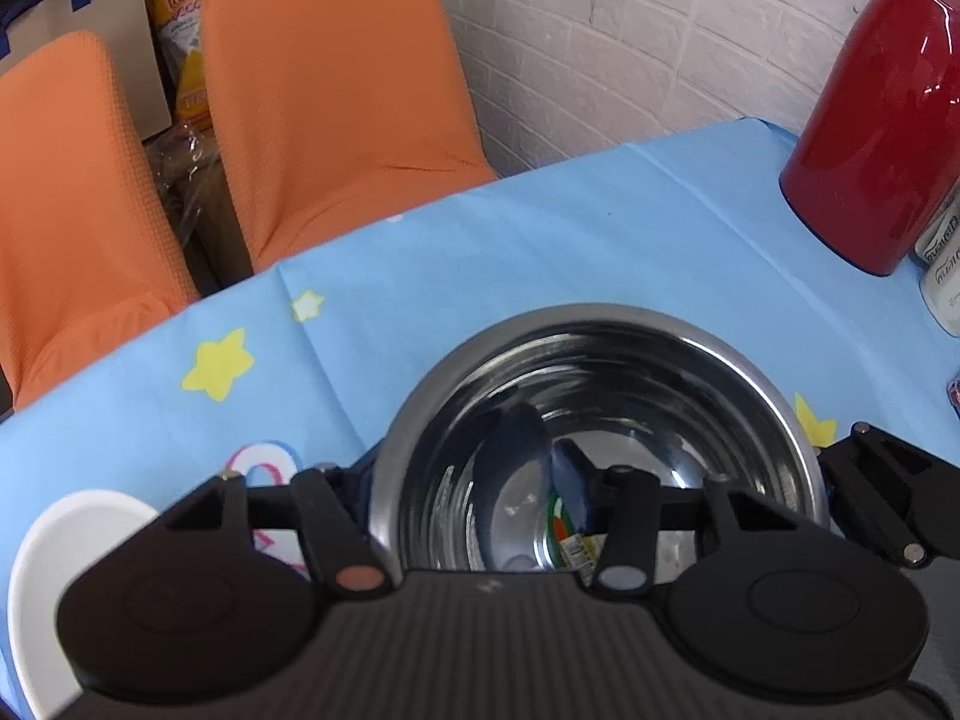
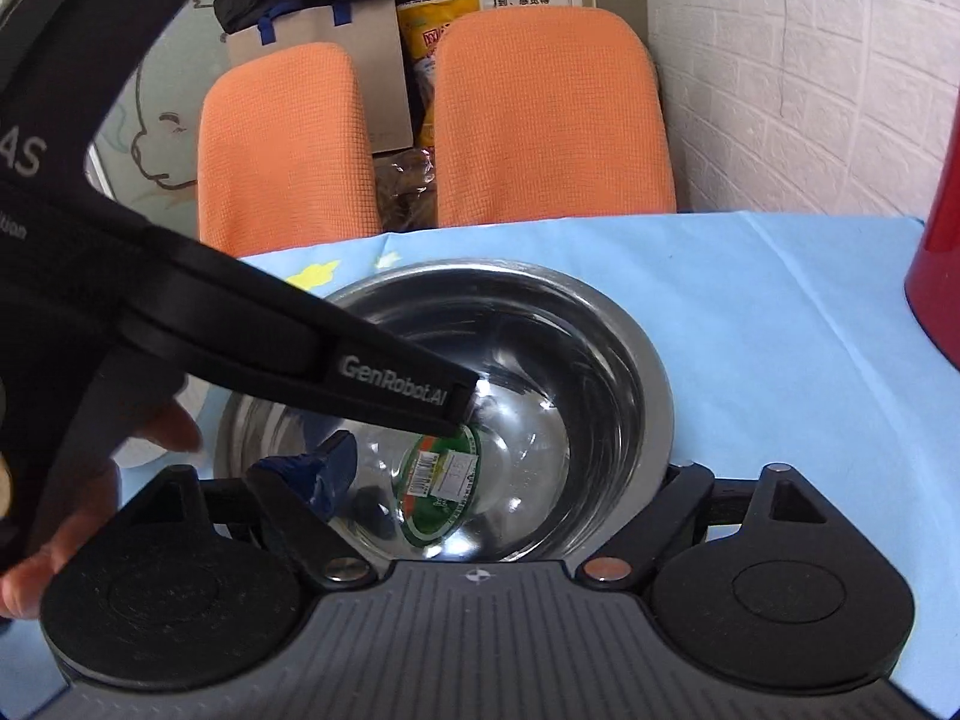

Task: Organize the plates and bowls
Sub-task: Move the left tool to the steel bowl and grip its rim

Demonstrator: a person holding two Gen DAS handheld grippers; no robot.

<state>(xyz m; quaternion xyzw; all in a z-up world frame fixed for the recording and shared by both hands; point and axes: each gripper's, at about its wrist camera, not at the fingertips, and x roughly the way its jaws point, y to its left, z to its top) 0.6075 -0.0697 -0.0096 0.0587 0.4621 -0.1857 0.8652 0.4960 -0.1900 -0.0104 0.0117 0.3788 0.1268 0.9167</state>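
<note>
Your left gripper pinches the steel bowl rim; only your right gripper, straddling the near rim, shows the label fully.

bowl on table, chairs behind

Left tongs and right tongs tilt downward, the right's jaws apart.

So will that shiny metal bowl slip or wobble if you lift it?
Probably a bit slippery: the steel bowl is polished and mirror-smooth. It looks thin-walled, so likely light and stiff, not breakable. Its rounded body might rock on the tablecloth if nudged.
</note>
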